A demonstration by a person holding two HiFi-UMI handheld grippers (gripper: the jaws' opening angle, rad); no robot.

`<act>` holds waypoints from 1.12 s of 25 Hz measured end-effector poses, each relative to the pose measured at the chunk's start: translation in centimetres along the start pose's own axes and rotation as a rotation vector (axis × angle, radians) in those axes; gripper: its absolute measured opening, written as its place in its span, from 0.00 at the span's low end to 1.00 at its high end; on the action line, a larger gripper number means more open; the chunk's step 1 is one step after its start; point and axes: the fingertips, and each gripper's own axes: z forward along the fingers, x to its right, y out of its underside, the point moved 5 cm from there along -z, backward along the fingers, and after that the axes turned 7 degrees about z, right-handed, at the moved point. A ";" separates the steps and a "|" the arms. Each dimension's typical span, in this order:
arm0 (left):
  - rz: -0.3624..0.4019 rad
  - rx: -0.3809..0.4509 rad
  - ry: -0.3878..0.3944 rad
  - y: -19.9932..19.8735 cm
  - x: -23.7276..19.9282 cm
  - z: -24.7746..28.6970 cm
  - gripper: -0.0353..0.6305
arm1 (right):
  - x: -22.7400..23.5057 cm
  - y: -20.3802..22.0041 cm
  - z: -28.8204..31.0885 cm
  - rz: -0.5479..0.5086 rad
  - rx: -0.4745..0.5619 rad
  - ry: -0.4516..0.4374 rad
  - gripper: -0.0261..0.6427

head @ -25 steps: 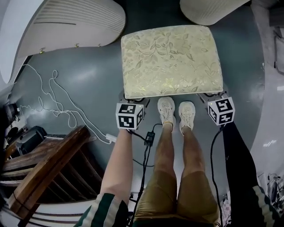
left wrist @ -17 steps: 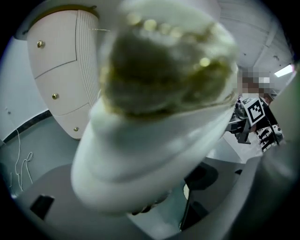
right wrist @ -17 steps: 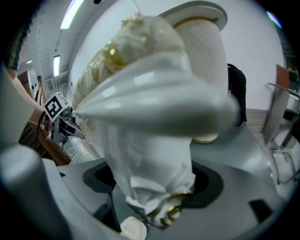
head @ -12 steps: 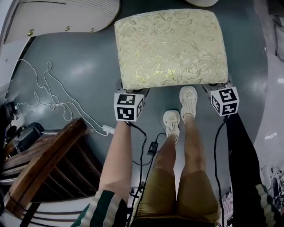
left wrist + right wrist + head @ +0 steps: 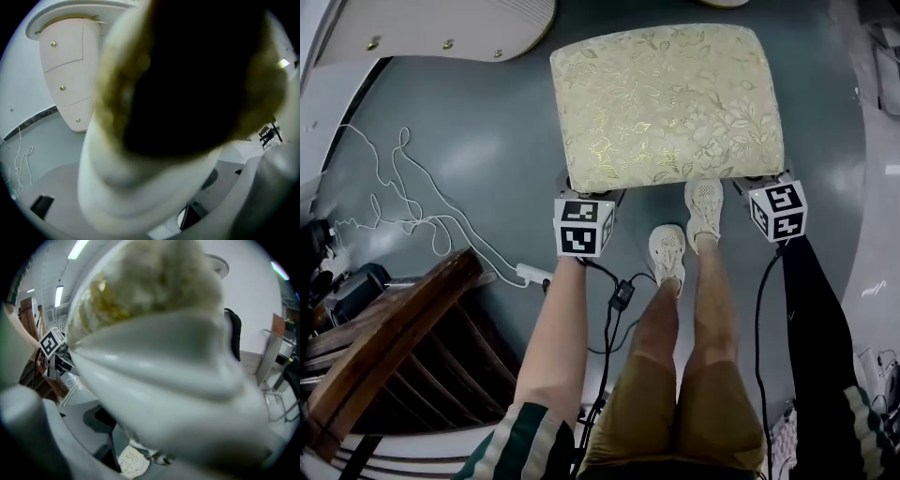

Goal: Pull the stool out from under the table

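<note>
- The left gripper (image 5: 589, 193) is clamped on the near left corner of the stool (image 5: 667, 103). The right gripper (image 5: 766, 181) pinches the near right corner the same way.
- Each grips only the edge of a corner. I judge that a jerk or an uneven tug could slip a jaw off the padded cover or skew the stool.
- One shoe (image 5: 703, 208) touches the stool's near edge, so any further pull could knock the toes. The black cable (image 5: 617, 295) trails beside the feet and could snag.
- The stool stands on open floor (image 5: 487, 141) with its whole seat in view, apart from the white drawer unit (image 5: 441, 23) at the top. It looks already out.
- Hidden are the stool's legs, the jaw tips under the seat and most of the table. In both gripper views the corner is so close that it blurs.
</note>
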 end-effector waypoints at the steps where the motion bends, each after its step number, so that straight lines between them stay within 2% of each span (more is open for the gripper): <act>1: -0.001 -0.001 0.000 0.1 0.0 0.0 0.64 | 0.0 0.0 0.0 -0.002 0.000 -0.001 0.65; 11: 0.037 -0.023 -0.011 -0.4 -0.4 -0.4 0.64 | -0.2 0.3 0.3 0.025 0.009 -0.009 0.65; 20: 0.063 -0.044 -0.032 -0.8 -0.7 -1.6 0.64 | -0.8 0.6 0.1 0.070 -0.030 -0.040 0.65; 28: 0.053 -0.072 -0.053 -0.6 -0.1 -1.8 0.64 | -0.4 0.9 0.4 0.074 -0.038 -0.067 0.65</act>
